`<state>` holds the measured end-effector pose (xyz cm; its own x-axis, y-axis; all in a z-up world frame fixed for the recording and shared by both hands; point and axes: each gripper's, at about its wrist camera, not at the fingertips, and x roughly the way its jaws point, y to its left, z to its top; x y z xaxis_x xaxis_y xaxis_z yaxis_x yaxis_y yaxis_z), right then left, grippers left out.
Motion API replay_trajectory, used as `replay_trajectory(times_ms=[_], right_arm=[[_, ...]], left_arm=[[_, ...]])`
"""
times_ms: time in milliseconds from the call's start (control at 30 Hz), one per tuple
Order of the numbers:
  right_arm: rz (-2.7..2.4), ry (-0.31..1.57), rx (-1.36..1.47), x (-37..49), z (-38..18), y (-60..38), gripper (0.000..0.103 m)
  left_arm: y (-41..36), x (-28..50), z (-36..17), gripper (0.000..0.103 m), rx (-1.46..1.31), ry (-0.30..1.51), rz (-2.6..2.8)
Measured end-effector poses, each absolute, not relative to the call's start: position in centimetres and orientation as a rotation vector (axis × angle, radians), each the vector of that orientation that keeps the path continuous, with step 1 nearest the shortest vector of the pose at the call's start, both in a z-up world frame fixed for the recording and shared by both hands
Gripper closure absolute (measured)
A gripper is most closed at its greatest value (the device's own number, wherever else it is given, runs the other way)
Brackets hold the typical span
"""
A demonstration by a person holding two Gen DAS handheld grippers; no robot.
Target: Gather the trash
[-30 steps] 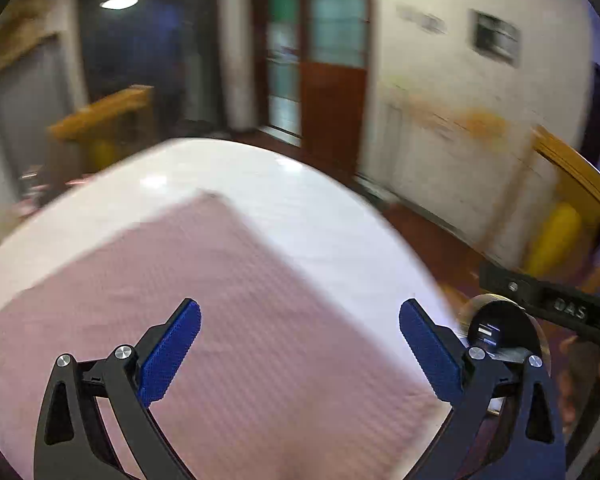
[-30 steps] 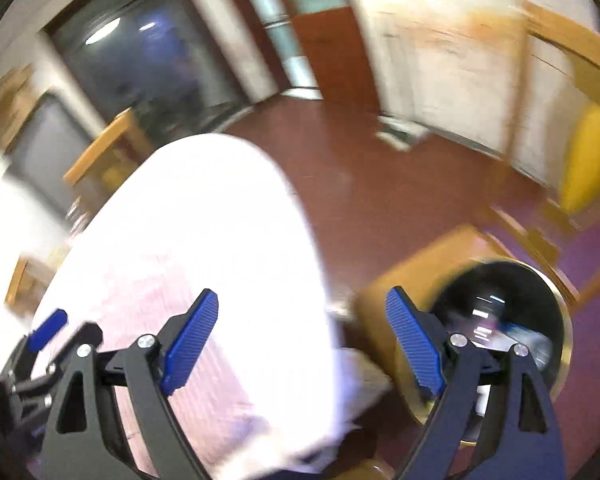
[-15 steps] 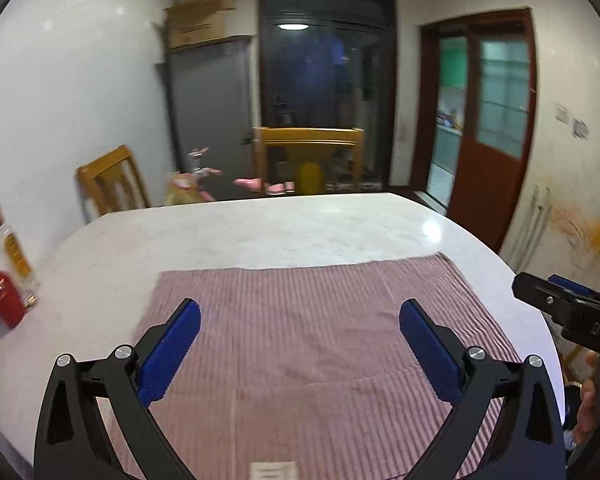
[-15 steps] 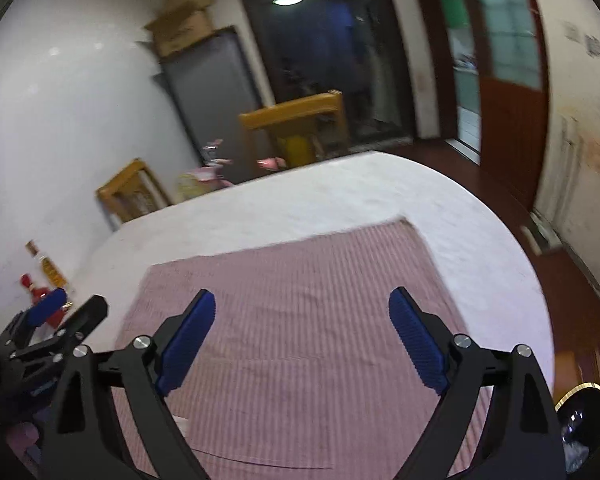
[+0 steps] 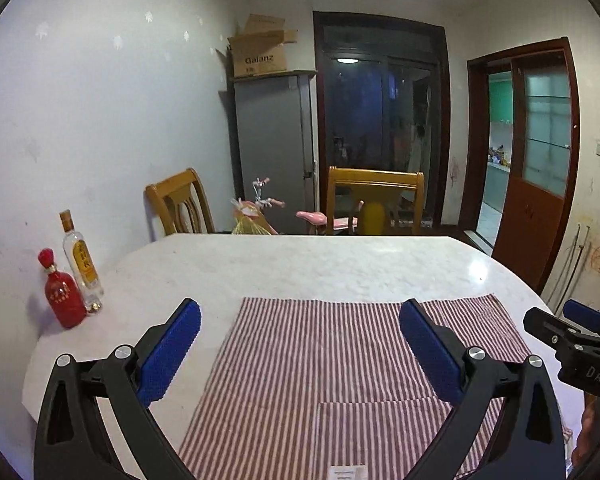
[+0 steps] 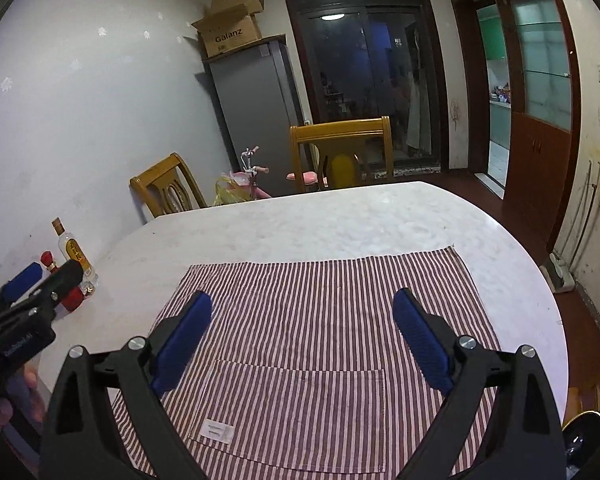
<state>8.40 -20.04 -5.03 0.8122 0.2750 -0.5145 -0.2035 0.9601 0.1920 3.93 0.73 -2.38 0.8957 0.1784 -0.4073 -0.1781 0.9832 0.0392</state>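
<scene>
Both cameras have swung up from the floor and bin to face across the room, and the right gripper's (image 6: 302, 344) jaws have just been opening, with nothing between them. No loose trash shows on the striped cloth (image 6: 320, 320), which lies flat on the white marble surface (image 6: 340, 220) with a small white label (image 6: 217, 429) near its front edge. At the bottom right corner of the right wrist view a dark, gold-rimmed trash bin (image 6: 584, 430) peeks in below the surface's edge; its contents cannot be made out. The left gripper (image 5: 300, 354) hangs over the cloth's left part, jaws wide apart and empty. Each gripper shows at the edge of the other's view, side by side. On the surface's far left, against the wall, stand a red bottle (image 5: 62, 292) and a clear bottle (image 5: 81, 264), touching or nearly so. Beyond the surface are two wooden chairs (image 5: 374, 204), a pink tricycle (image 5: 260, 208) and a grey fridge (image 5: 274, 148) with a cardboard box (image 5: 260, 54) on top.
</scene>
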Motion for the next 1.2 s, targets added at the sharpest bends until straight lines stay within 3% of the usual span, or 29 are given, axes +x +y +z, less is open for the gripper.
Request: replay_trajectory(times_ms=[1200], right_arm=[[0.239,0.544,0.129,8.3,-4.8,-20.0,0.011]], left_arm=[[-0.4,2.9,-1.8,0.006,0.000,0.384,0.153]])
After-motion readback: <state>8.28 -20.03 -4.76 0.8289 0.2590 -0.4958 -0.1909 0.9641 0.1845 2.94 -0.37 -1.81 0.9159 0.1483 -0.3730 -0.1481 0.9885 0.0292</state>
